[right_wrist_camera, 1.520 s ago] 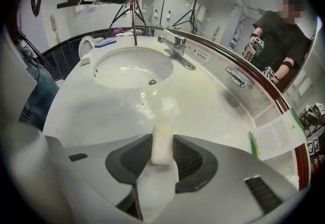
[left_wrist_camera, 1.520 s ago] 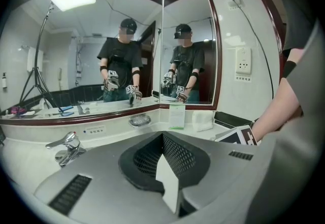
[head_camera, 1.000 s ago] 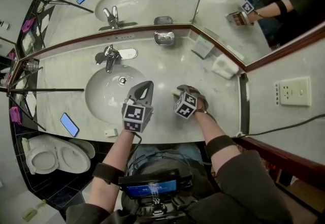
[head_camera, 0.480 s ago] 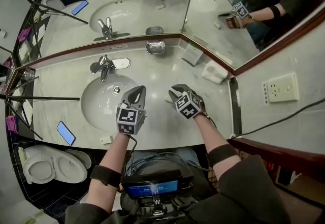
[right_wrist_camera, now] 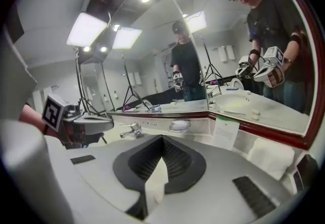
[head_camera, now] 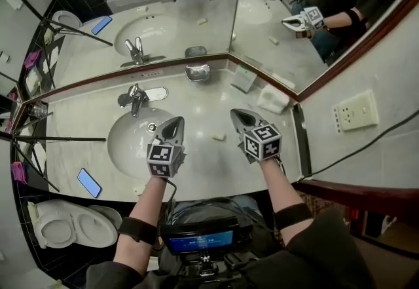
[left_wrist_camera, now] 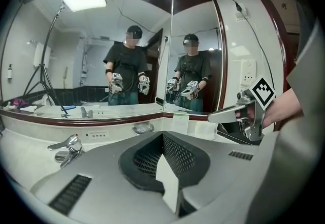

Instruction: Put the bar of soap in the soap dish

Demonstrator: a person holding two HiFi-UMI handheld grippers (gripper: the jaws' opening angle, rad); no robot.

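The small pale bar of soap [head_camera: 218,137] lies on the marble counter [head_camera: 196,166] between my two grippers, touched by neither. The metal soap dish [head_camera: 197,72] sits at the back by the mirror and shows again as the dish [left_wrist_camera: 142,127] and the dish [right_wrist_camera: 179,126]. My right gripper [head_camera: 237,115] hovers above the counter to the right of the soap. Its jaws have just closed and are shut with nothing between them, as the right gripper [right_wrist_camera: 162,139] shows. My left gripper [head_camera: 173,122] is shut and empty over the basin's right rim; the left gripper [left_wrist_camera: 163,135] confirms it.
The basin [head_camera: 134,140] and faucet [head_camera: 136,95] lie to the left. A standing card [head_camera: 243,78] and a folded towel [head_camera: 273,99] are at the back right. A phone [head_camera: 89,181] rests on the front left edge. Tripod legs [head_camera: 59,139] cross the left side.
My right gripper has lifted off the counter, rolled to point ahead and closed; the soap stays lying on the counter. The left gripper has kept its place.
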